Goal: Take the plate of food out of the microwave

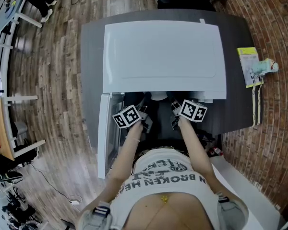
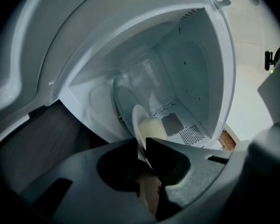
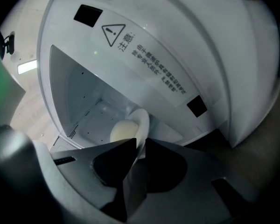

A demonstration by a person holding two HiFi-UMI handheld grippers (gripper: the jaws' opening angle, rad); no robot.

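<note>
Plate (image 2: 138, 121) of pale food (image 2: 155, 128) is inside the white microwave (image 1: 165, 51), door (image 1: 104, 133) swung left. Left gripper (image 2: 143, 146) and right gripper (image 3: 140, 143) clamp its rim.

Glossy white microwave (image 1: 165, 51); smooth white plate (image 2: 136, 125), perhaps ceramic; matt grey table (image 1: 92, 56); wood-plank floor (image 1: 62, 56).

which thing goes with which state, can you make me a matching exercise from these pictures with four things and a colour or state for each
Things:
1 microwave door
2 plate
3 food
4 table

States:
a pale yellow
b dark grey
c swung open
d rim clamped by the left gripper and the right gripper

Pairs: 1-c; 2-d; 3-a; 4-b
</note>
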